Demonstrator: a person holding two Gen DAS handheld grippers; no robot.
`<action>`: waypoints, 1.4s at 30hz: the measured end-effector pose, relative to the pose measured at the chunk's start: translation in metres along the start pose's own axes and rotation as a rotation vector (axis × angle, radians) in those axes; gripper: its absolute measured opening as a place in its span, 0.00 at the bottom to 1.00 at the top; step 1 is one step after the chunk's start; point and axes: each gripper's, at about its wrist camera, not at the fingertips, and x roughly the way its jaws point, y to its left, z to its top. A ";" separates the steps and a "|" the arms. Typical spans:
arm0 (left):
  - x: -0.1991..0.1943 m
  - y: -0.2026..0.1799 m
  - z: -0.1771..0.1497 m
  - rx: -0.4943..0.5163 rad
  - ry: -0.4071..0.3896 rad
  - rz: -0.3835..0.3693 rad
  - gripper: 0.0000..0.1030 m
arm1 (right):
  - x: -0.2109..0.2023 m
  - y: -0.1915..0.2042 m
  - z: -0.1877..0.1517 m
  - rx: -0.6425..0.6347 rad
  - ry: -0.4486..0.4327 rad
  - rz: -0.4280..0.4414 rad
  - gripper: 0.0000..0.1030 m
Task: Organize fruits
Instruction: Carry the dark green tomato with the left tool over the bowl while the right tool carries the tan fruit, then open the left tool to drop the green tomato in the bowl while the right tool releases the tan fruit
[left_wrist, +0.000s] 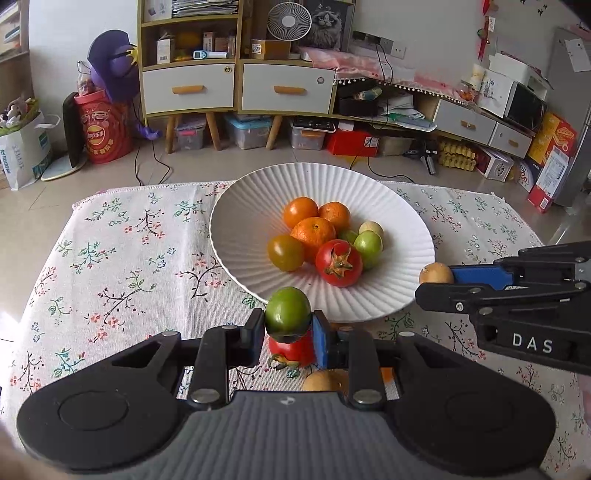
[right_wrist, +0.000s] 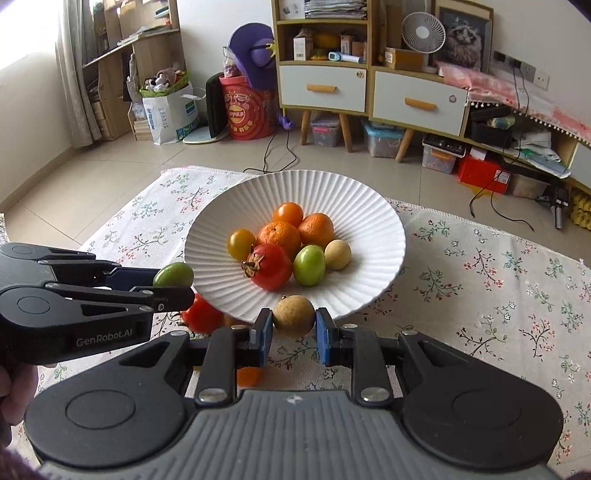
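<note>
The left gripper (left_wrist: 288, 334) is clamped on a green tomato (left_wrist: 288, 310), the right gripper (right_wrist: 293, 332) on a brown fruit (right_wrist: 293, 315), both just short of the plate's (left_wrist: 236, 236) near rim. Bare cloth (left_wrist: 129, 258) lies left of the plate.

Your work surface is a low table covered by a white floral cloth (left_wrist: 129, 258) with a fringed far edge. On the cloth you have a white ribbed plate (left_wrist: 243, 206) sitting toward the far middle. Near its front rim, directly on the cloth, lie a red tomato (right_wrist: 201, 314), a small tan fruit (left_wrist: 319, 380) and an orange fruit (right_wrist: 248, 376), each partly hidden. The table stands on a tiled floor (right_wrist: 92, 173).
</note>
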 end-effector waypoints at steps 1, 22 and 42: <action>0.001 0.000 0.001 0.002 -0.003 -0.002 0.22 | 0.002 -0.003 0.002 0.007 -0.007 0.001 0.22; 0.023 -0.010 0.010 0.048 -0.047 -0.015 0.23 | 0.028 -0.033 0.002 0.012 -0.079 0.012 0.22; 0.019 -0.011 0.008 0.057 -0.060 -0.023 0.37 | 0.025 -0.033 0.002 0.015 -0.098 0.011 0.38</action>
